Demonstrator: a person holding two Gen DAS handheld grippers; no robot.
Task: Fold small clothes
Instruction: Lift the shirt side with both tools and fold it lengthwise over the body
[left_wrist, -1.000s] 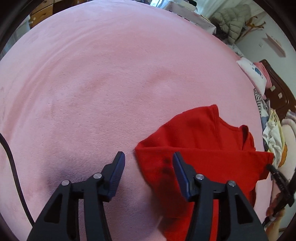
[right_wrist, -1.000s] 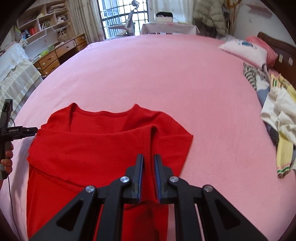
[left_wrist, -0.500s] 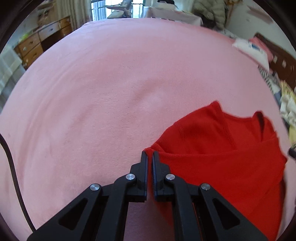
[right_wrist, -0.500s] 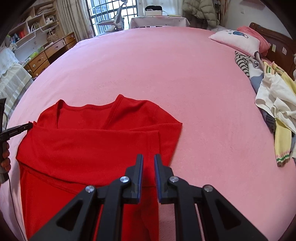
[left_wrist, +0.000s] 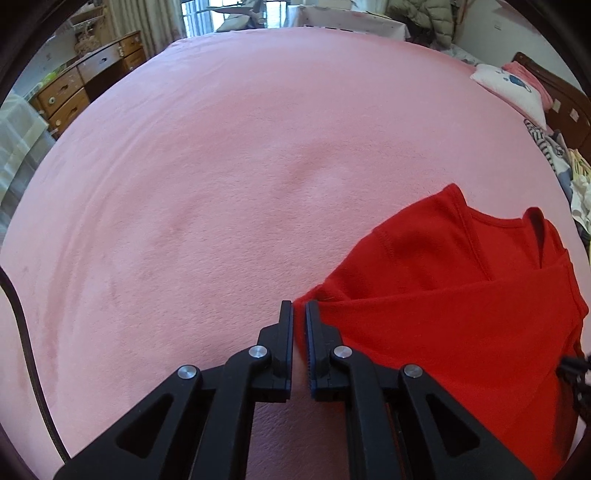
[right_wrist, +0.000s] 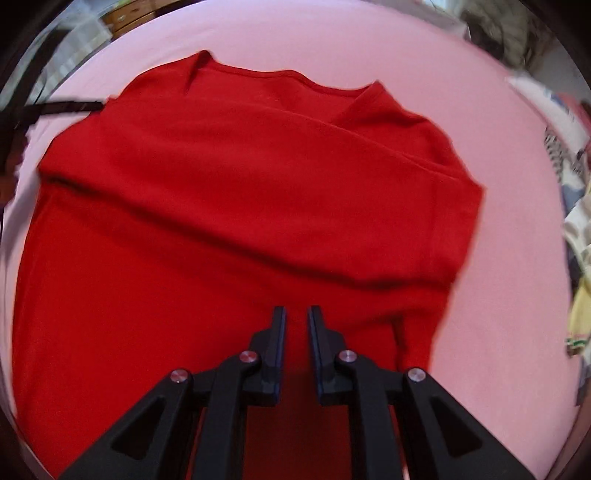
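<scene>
The red shirt (right_wrist: 240, 206) lies on the pink bed (left_wrist: 221, 166), one sleeve already folded across. The left claw (left_wrist: 299, 314) is clamped on its left corner; the right claw (right_wrist: 296, 317) is together above the cloth. Further folds remain.

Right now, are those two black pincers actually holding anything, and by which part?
The left gripper pinches the red shirt at its folded corner edge. The right gripper looks closed over the shirt's lower part, but whether it grips fabric cannot be told.

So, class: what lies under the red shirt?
The red shirt lies on the pink blanket, which shows all around it. Whatever sits directly beneath the fabric is covered and cannot be seen.
</scene>
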